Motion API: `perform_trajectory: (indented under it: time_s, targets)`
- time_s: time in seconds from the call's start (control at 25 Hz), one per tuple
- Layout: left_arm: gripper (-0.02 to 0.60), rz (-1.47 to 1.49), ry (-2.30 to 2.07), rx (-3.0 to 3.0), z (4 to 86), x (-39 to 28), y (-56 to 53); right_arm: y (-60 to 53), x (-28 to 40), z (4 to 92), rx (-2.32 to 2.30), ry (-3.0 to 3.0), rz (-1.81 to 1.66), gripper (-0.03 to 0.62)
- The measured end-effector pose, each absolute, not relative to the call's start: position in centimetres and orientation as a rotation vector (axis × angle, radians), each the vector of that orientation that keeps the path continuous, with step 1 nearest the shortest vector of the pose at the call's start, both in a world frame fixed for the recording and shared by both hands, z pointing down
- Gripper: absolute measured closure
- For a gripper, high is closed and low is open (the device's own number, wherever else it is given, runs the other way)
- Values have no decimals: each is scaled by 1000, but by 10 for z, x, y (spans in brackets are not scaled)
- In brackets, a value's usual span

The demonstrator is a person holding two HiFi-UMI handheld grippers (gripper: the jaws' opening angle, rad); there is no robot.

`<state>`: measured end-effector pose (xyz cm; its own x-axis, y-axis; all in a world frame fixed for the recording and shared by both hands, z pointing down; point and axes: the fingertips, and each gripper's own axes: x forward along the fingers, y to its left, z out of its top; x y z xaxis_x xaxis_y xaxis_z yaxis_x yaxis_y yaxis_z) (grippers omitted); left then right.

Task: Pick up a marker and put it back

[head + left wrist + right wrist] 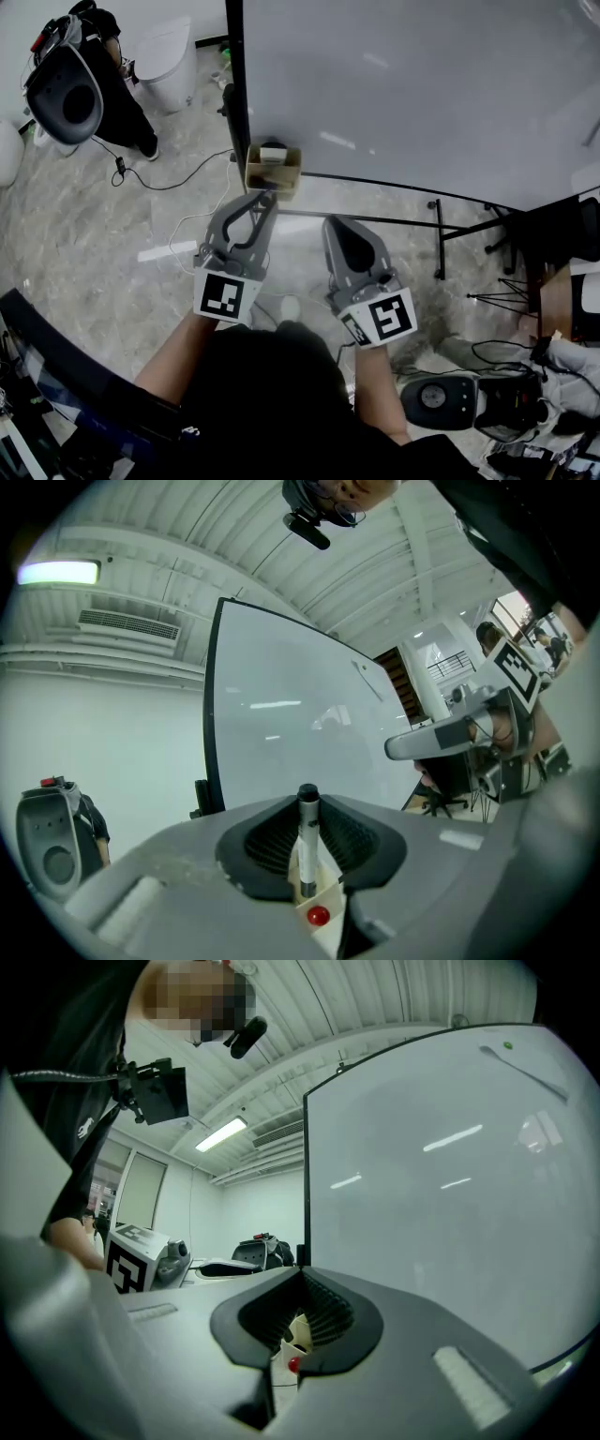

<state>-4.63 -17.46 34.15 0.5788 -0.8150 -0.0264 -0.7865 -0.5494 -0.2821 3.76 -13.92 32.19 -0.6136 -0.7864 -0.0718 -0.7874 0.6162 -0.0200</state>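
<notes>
The left hand-held gripper (307, 857) clamps a slim round marker (307, 822) upright between ribbed black pads, its lower end hidden, while the right hand-held gripper (298, 1321) is closed and empty, near a small cardboard box (273, 171) and a glossy whiteboard (422, 94) cut off at the frame.

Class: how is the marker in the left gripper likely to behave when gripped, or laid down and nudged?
The marker looks a slim, rigid cylinder: probably light and unbending. Its round, smooth barrel would likely roll if laid flat, and might slip or pivot in the left gripper, whose jaws hold it upright.
</notes>
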Motion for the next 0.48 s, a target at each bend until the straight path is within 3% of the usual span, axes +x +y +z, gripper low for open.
perform_trajectory:
  time_s: [0.48]
  targets:
    - [511,-139,1407,-2512,328,-94,-157,-130,33,312,-1372,2731,44,585]
